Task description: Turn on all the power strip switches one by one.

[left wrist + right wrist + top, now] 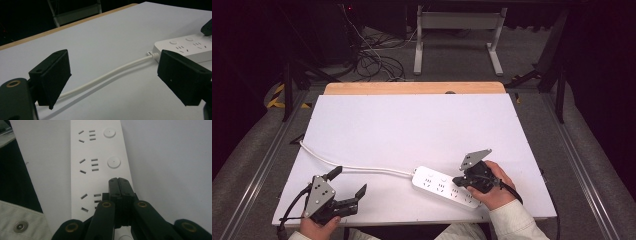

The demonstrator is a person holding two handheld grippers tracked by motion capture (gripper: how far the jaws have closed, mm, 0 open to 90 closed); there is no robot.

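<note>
a: where's the power strip (pixel 445 187)?
b: flat on the white table (pixel 412 130), near its front edge, cord (pixel 357 168) trailing off to the left.
a: and the right gripper (pixel 460 181)?
b: jaws pressed together with nothing between them, tips over the strip by a round button (pixel 113 162).
a: the left gripper (pixel 348 186)?
b: jaws wide apart, empty, near the cord.

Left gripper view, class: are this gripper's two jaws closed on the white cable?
No, the left gripper has its jaws wide apart, and the white cable lies untouched on the table between them.
</note>
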